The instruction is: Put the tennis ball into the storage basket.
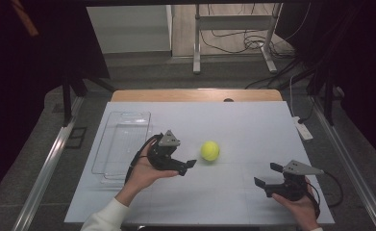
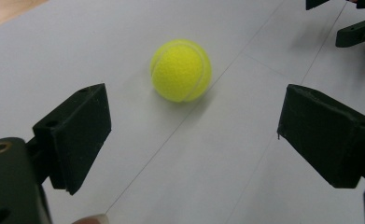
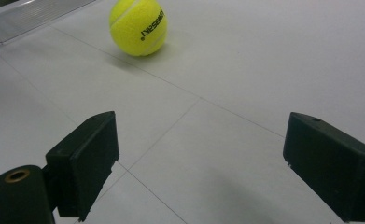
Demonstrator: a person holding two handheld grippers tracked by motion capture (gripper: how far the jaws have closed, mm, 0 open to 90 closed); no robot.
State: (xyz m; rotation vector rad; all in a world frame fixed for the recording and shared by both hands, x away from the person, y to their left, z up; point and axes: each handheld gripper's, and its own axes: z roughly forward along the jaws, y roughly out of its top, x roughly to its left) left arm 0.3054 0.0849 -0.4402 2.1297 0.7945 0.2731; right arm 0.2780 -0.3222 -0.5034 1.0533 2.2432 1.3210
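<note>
The left gripper point(image 1: 188, 168) hovers just beside the tennis ball point(image 1: 209, 150) on the white table point(image 1: 253, 130), jaws wide and empty, a clear tray point(image 1: 123, 144) behind it. The left gripper view lines the ball point(image 2: 181, 70) up ahead of the gap, likely for a grab. In the right gripper view, the right gripper point(image 3: 199, 163) gapes wide too, well apart.

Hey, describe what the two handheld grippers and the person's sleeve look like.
Both the left gripper and the right gripper are black, each with two blocky, flat-faced jaws and a grey three-cornered plate on top. A black cable loops from the left one. The left forearm wears a white sleeve.
</note>
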